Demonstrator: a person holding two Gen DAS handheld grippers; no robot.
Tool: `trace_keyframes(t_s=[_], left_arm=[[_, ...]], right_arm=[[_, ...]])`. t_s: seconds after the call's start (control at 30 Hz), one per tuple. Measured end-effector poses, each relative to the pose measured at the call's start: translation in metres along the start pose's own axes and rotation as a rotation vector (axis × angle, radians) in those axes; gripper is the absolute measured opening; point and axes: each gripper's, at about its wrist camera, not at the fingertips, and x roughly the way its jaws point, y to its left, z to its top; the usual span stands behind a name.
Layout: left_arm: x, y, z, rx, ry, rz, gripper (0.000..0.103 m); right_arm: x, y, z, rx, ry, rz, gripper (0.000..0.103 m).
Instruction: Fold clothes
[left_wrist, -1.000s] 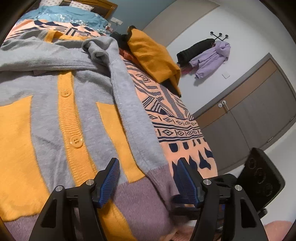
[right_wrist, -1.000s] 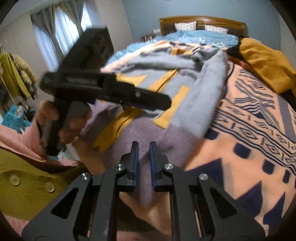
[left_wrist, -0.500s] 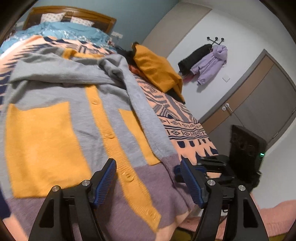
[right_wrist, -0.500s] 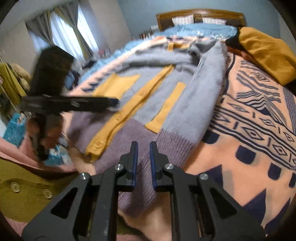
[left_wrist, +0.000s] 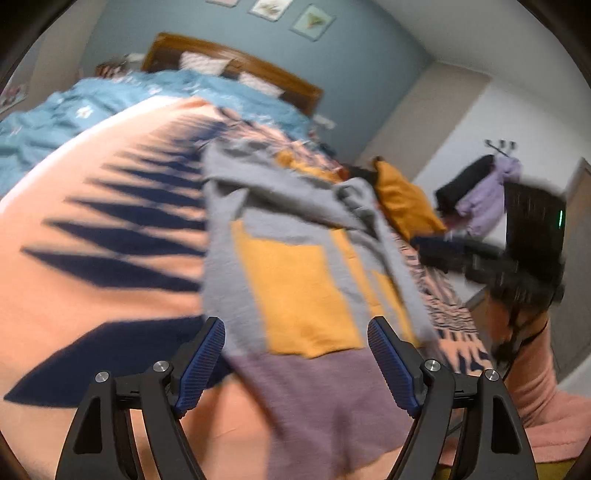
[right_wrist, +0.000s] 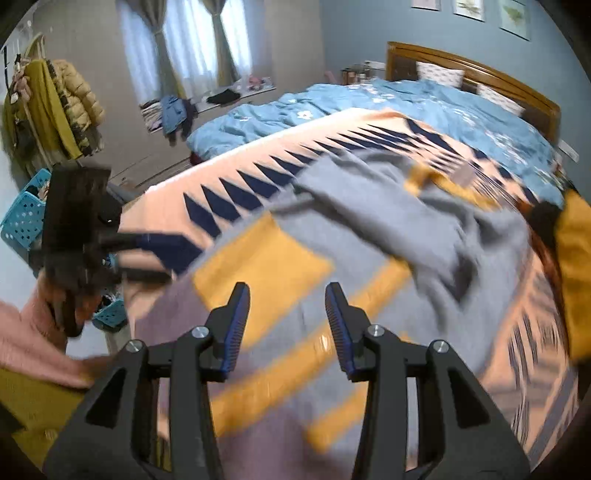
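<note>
Left gripper: jaws spread wide, blue ribbed pads well apart, nothing between them; it hangs above the near hem of the cardigan. In the right wrist view it shows as a blurred dark body at the left edge, held in a hand with a pink sleeve.

Blanket: peach with navy diamond shapes, spread over the bed; its bare stretch lies left of the cardigan in the left wrist view.

Duvet: light blue, bunched toward the wooden headboard beyond the blanket.

Cardigan: grey knit with yellow pocket patches, a yellow button band and a mauve hem band, lying face-up on the blanket, hem toward the cameras, collar toward the headboard. The sleeves appear folded in over the chest, though motion blur makes the folds hard to read.

Right gripper: jaws parted to a moderate gap, narrower than the left's, gripping nothing; it hovers over the cardigan near the button band. In the left wrist view it appears blurred at the right.

Yellow garment: heaped on the blanket to the right of the cardigan, near its shoulder.

Coat hooks: on the white wall at far right, holding a black and a lilac garment.
</note>
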Motion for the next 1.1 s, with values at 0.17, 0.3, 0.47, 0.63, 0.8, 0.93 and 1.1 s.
trace_keyframes(t_s=[0.17, 0.3, 0.47, 0.63, 0.8, 0.93, 1.1], left_arm=[[0.016, 0.006, -0.01, -0.012, 0.059, 0.005, 0.082], [0.018, 0.0, -0.014, 0.008, 0.063, -0.014, 0.082], [0.02, -0.006, -0.018, 0.035, 0.066, -0.04, 0.082], [0.021, -0.004, -0.018, 0.02, 0.067, -0.053, 0.06], [0.022, 0.003, -0.018, 0.008, 0.072, -0.031, 0.027], [0.025, 0.001, -0.018, 0.022, 0.081, -0.019, 0.013], [0.018, -0.007, -0.014, 0.066, 0.064, -0.028, 0.012]], right_arm=[[0.071, 0.001, 0.064, -0.014, 0.088, 0.015, 0.053], [0.125, -0.002, 0.098, -0.006, 0.137, -0.041, 0.053], [0.166, -0.011, 0.114, 0.039, 0.177, -0.097, 0.053], [0.196, -0.019, 0.122, 0.068, 0.203, -0.176, 0.053], [0.226, -0.026, 0.13, 0.097, 0.229, -0.256, 0.051], [0.238, -0.037, 0.134, 0.143, 0.232, -0.279, 0.02], [0.209, -0.062, 0.133, 0.268, 0.15, -0.169, 0.012]])
